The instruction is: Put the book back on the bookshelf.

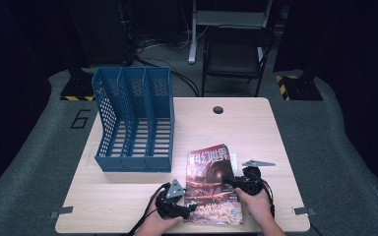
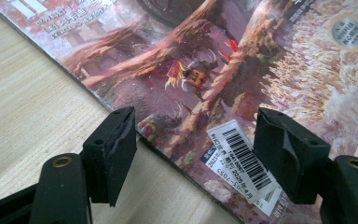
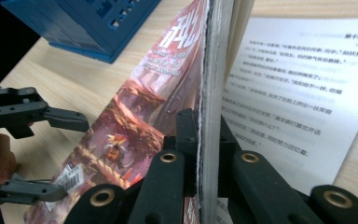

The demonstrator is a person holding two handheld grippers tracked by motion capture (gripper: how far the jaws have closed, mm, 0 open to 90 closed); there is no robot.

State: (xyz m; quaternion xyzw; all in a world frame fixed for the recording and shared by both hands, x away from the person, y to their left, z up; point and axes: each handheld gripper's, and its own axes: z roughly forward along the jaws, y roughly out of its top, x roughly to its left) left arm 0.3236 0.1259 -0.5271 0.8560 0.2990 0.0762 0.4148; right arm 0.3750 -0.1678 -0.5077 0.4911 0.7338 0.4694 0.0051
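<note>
We see magazine (image 1: 212,184) on bench (image 1: 256,132) near front edge, long axis running away from us, title end far, barcode corner near. Right edge of its cover stack lifted off inner page. Right tongs (image 3: 204,154) clamped on that lifted stack's edge. Left tongs (image 2: 193,154) wide apart, straddling near-left corner, gripping nothing we can tell. Blue file rack (image 1: 134,120) stands just left beyond magazine. We note bare bench to right and far side.
</note>
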